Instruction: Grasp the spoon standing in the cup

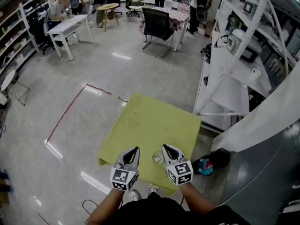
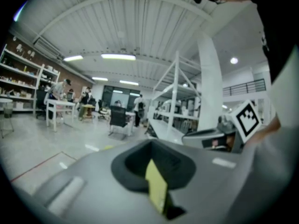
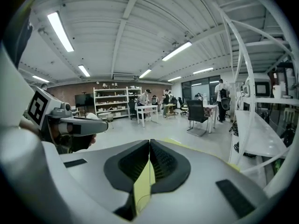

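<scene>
Left claw: The left claw [image 1: 135, 150] is clenched, with its two tips pressed together. Nothing is in it. Its own view shows only a thin yellow strip of the table low down between the jaws.
Right claw: The right claw [image 1: 165, 147] is also clenched tight and holds nothing. The same thin yellow strip shows under its tips.
Cup: A small see-through cup [image 1: 157, 158] stands on the near edge of the table, between the two claws. It is just beside the right claw, but I cannot tell if they touch.
Spoon: The spoon should be in the cup. The cup is so small and glassy from above that I cannot pick the spoon out.
Table: The yellow-green table [image 1: 150, 118] has its near edge partly hidden by the claws.
Claw views: Both point across the room. The grey claw bodies fill the bottom of each picture, so neither one shows the cup.
Arms: The person's arms [image 1: 107, 206] are cut off at the bottom edge, and the hands are hidden behind the claws.
Floor by the table: A blue thing [image 1: 204, 166] and a dark thing [image 1: 220, 157] lie near the white shelves [image 1: 225, 93]. They are too small to name.
Far end of the room: There are a black chair [image 1: 157, 25] and a white desk [image 1: 70, 27], with people who are tiny and blurry.
</scene>
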